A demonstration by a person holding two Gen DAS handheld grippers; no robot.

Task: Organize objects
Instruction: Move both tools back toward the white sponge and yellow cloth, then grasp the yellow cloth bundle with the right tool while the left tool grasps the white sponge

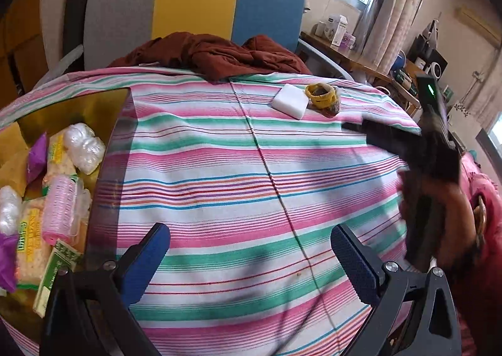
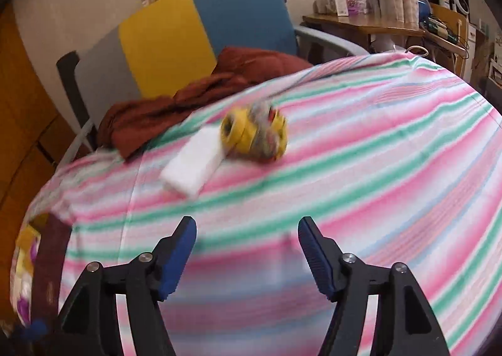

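Note:
A white sponge block (image 1: 290, 101) and a yellow roll bundle (image 1: 323, 98) lie side by side at the far right of the striped tablecloth (image 1: 238, 167). A tinted box (image 1: 106, 167) at the left holds snack packets, a pink roller (image 1: 59, 208) and clear bags. My left gripper (image 1: 251, 249) is open and empty over the cloth near the box. My right gripper (image 2: 248, 236) is open and empty, short of the white sponge block (image 2: 191, 167) and the yellow roll bundle (image 2: 254, 133); that view is blurred. The right gripper also shows in the left wrist view (image 1: 354, 128).
A chair (image 1: 194, 7) with grey, yellow and blue panels stands behind the table, with a dark red cloth (image 1: 213, 55) heaped on its seat and the table's far edge. A wooden desk (image 1: 354, 58) with small items stands at the back right.

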